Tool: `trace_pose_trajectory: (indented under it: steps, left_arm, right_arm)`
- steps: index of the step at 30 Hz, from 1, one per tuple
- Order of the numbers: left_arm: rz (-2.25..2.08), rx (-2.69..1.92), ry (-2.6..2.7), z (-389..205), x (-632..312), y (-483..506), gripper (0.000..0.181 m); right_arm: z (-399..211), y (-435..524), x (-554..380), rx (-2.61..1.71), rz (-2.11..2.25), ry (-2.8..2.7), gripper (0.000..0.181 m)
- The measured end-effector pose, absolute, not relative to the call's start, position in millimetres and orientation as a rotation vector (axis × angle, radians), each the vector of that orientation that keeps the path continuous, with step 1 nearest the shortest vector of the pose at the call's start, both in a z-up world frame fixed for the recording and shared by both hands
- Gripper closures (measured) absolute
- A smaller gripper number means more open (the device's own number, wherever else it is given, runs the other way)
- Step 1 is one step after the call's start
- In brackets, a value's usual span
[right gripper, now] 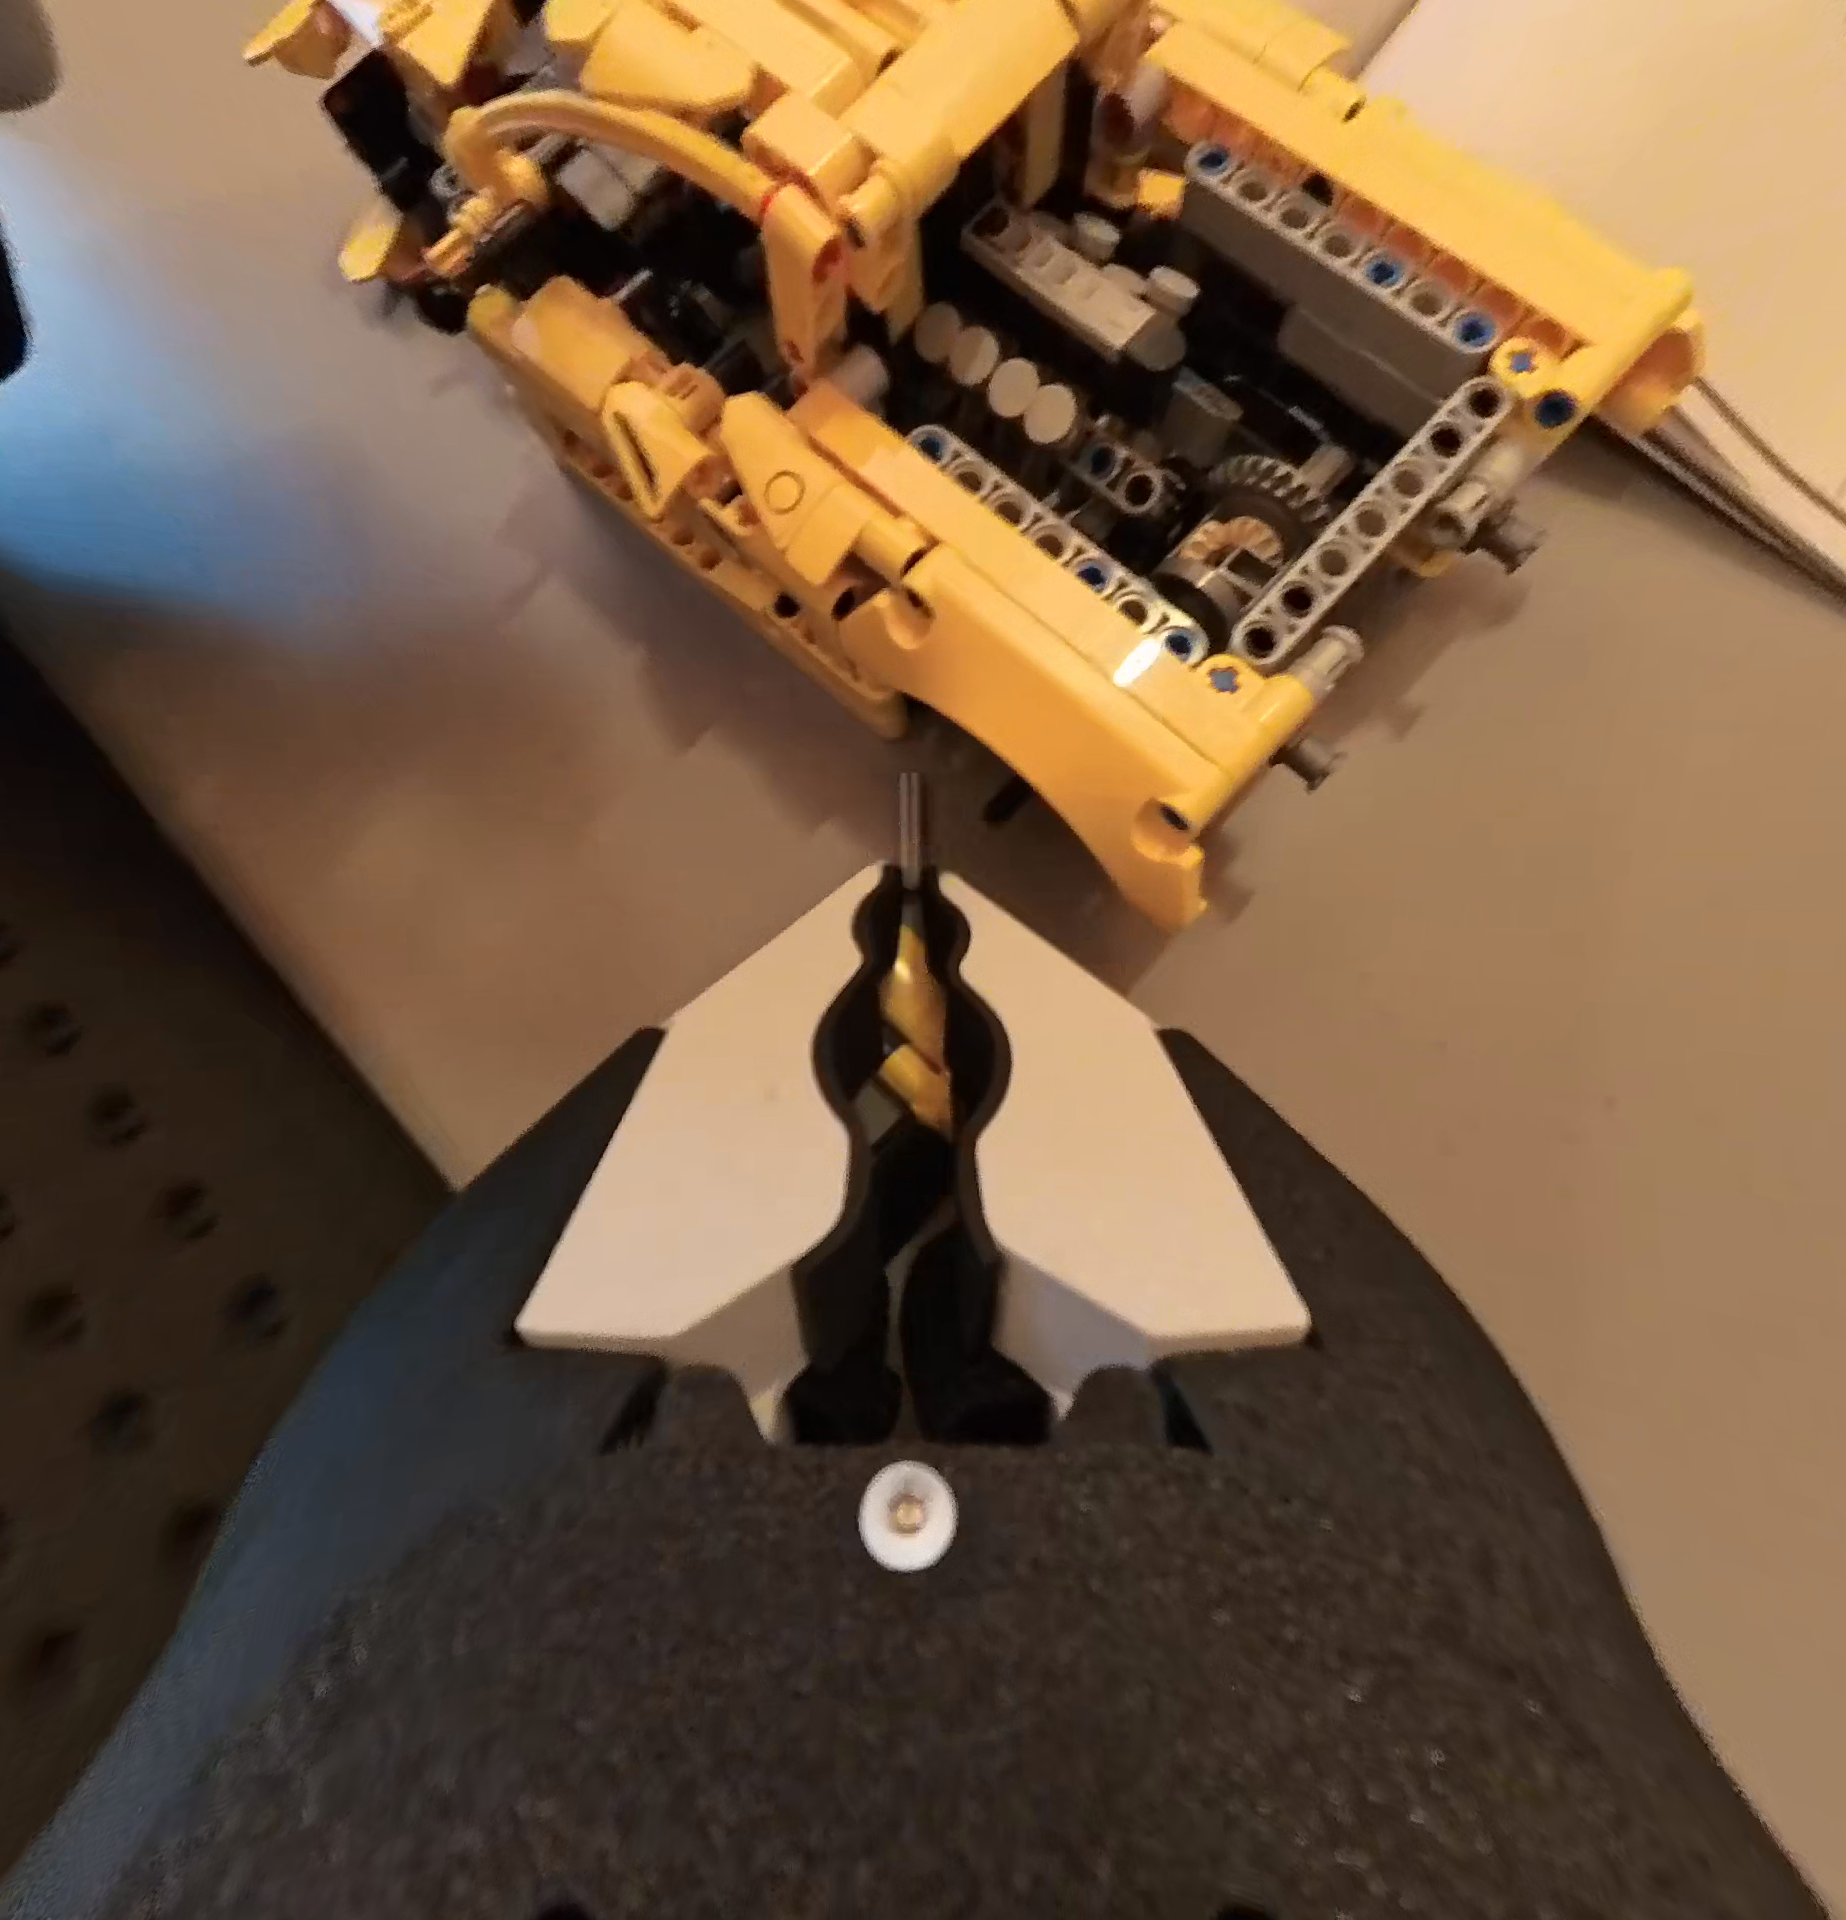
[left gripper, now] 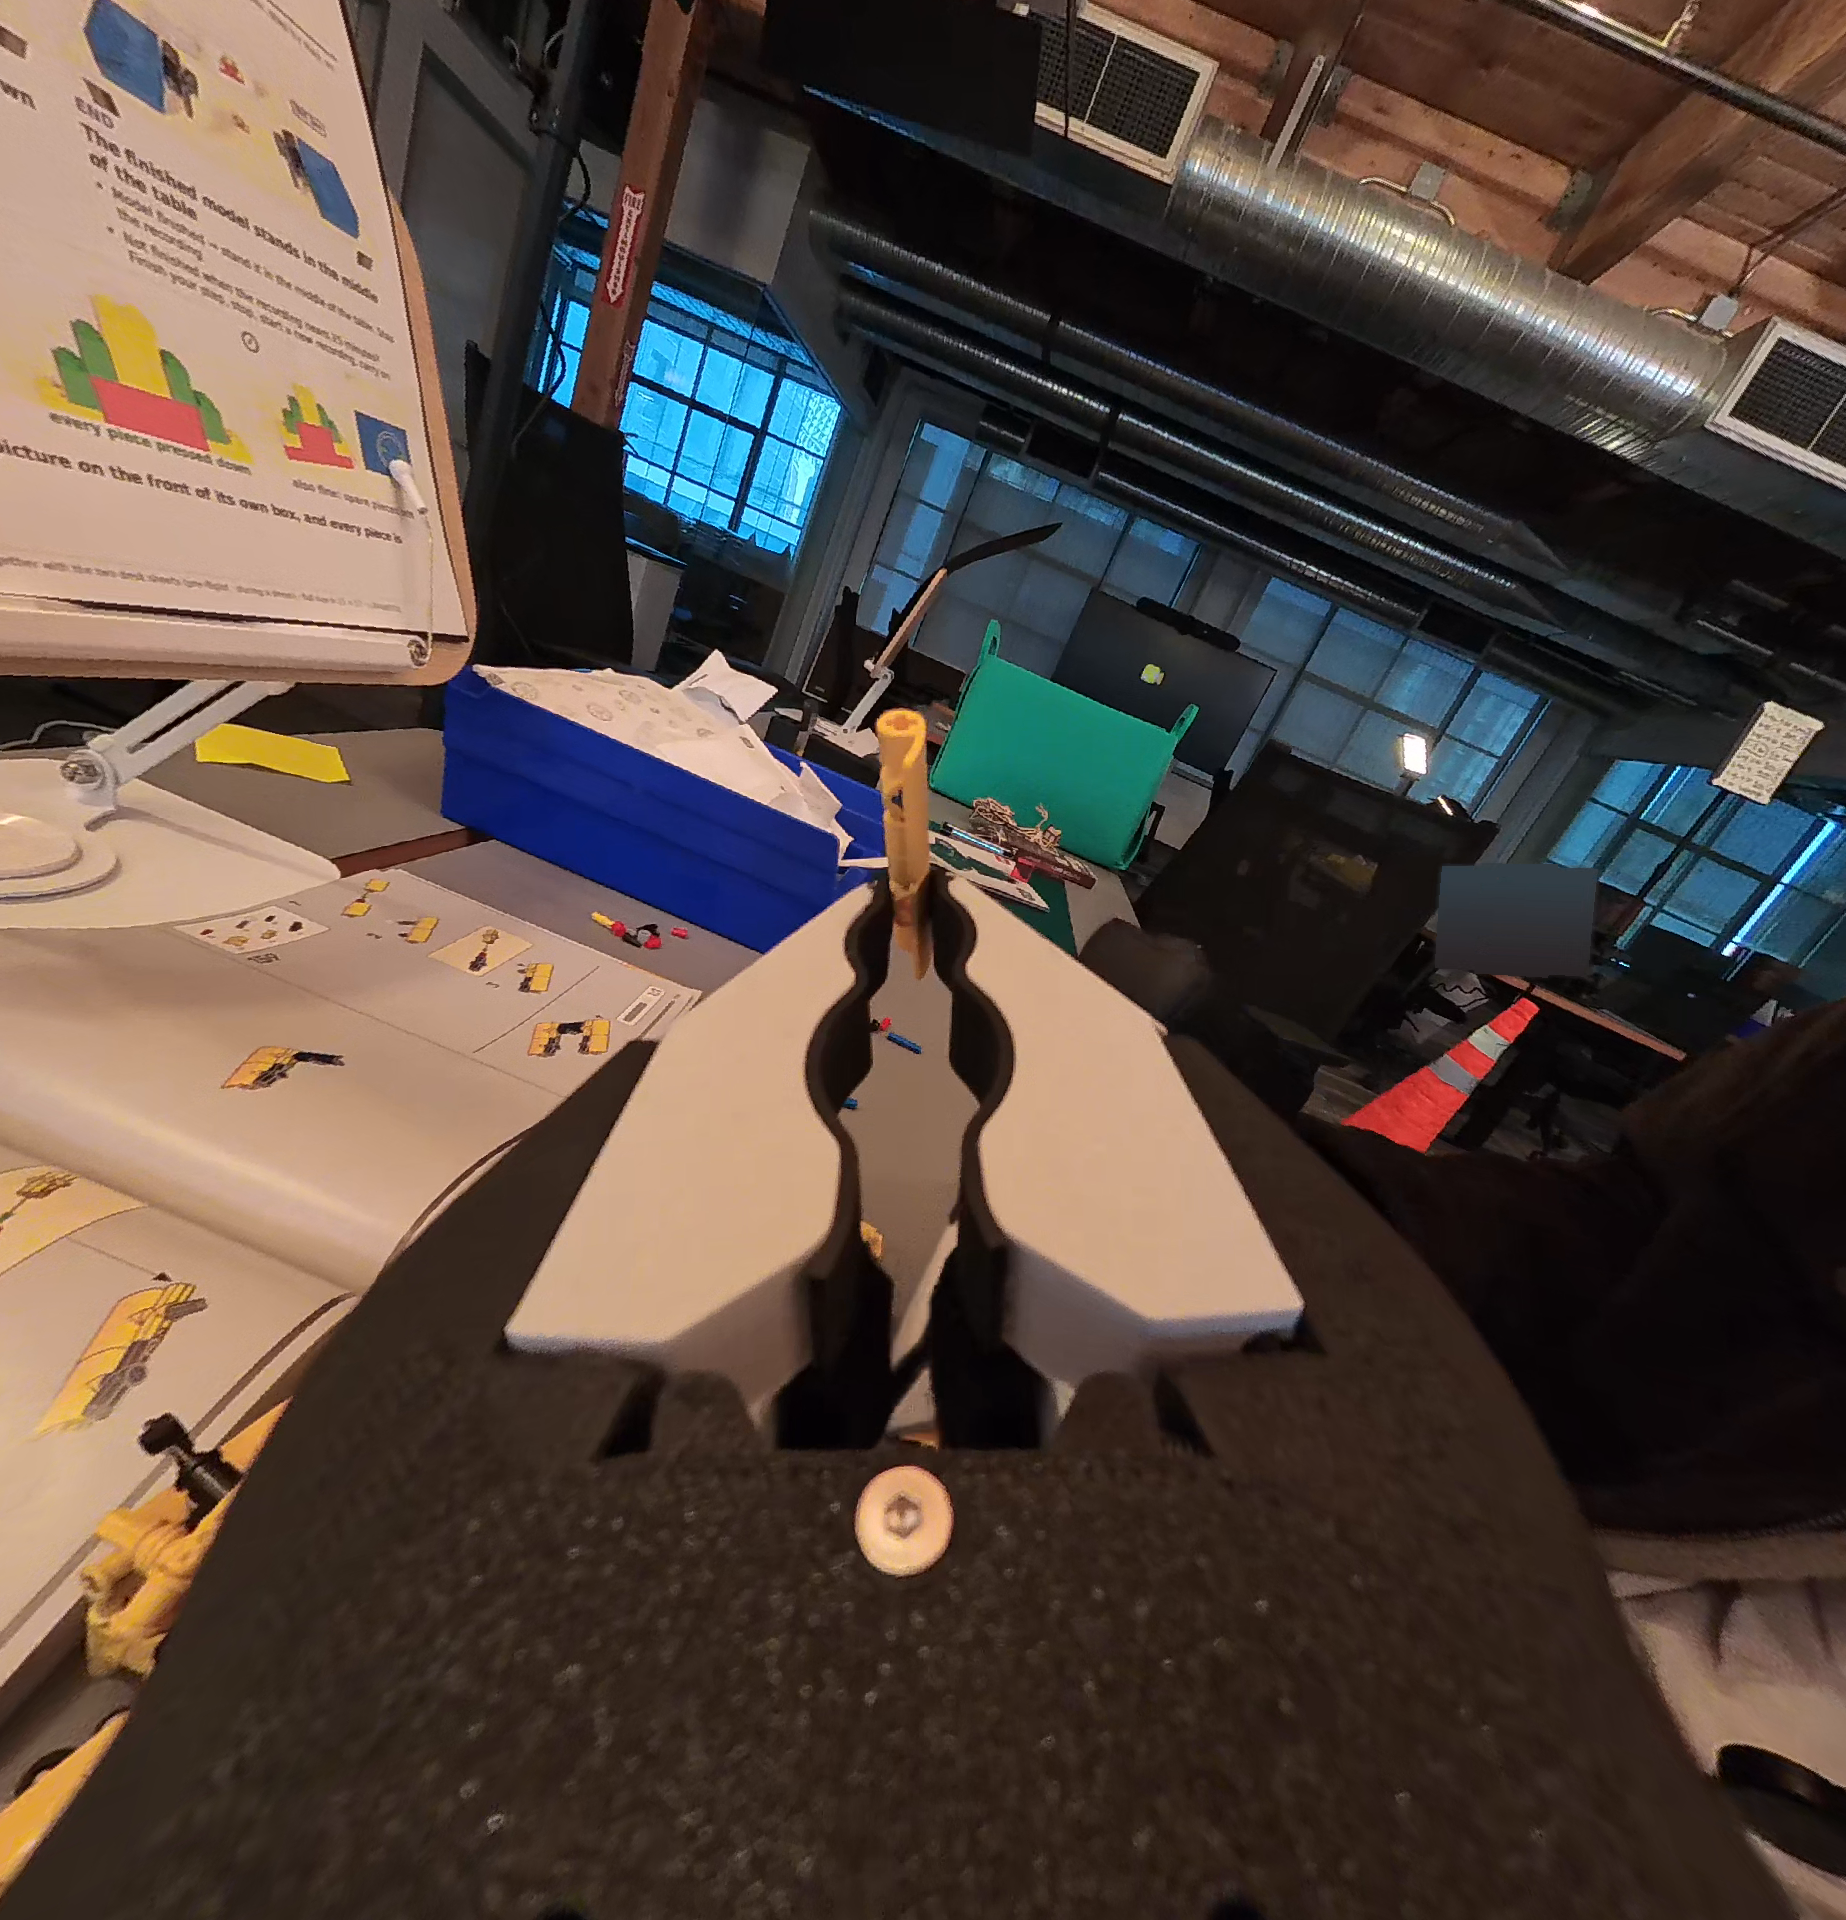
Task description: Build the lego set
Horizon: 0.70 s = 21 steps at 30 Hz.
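My left gripper (left gripper: 908, 904) is shut on a slim yellow lego connector piece (left gripper: 903, 800) that sticks up from its tips, held above the table. My right gripper (right gripper: 911, 878) is shut on a yellow and black lego part (right gripper: 914, 1023) with a thin grey axle (right gripper: 911, 821) pointing out of its tips. The axle points at the near yellow side of the large yellow lego vehicle model (right gripper: 1002, 364), a short gap away. The model lies on the grey table with its grey beams and gears open to view. Part of the model shows at the lower left of the left wrist view (left gripper: 140, 1590).
Open instruction booklets (left gripper: 379, 997) lie on the table (left gripper: 545, 883). Small loose pieces (left gripper: 638, 930) lie near a blue bin (left gripper: 638, 810) filled with paper bags. A white stand (left gripper: 171, 312) holds a printed sheet at the left. A green bag (left gripper: 1054, 769) stands behind. A dark perforated surface (right gripper: 119, 1195) lies at the left. My right fingertips sit around 20 cm from my left ones.
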State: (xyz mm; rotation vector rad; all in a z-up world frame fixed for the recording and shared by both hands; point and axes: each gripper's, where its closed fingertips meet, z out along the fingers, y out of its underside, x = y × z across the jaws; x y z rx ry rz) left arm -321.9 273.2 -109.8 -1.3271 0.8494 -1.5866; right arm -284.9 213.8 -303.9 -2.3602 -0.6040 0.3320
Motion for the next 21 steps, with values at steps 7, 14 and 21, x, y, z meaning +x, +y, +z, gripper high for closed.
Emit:
trace_pose_trajectory:
  steps: [7, 14, 21]
  left_arm:
    - [-1.582, -1.333, 0.847, -111.0, -322.3, 274.5, 0.175]
    - [-1.578, -1.346, 0.891, -115.0, -317.1, 268.4, 0.175]
    - [-1.556, -1.362, 0.925, -121.0, -312.4, 265.2, 0.175]
  right_arm:
    - [-282.9, 187.9, -277.1, -2.223, 0.262, -0.903, 0.177]
    - [-297.2, 159.2, -168.9, -2.213, 0.177, -1.249, 0.178]
    - [-302.2, 150.1, -162.0, -2.098, 0.402, -1.180, 0.166]
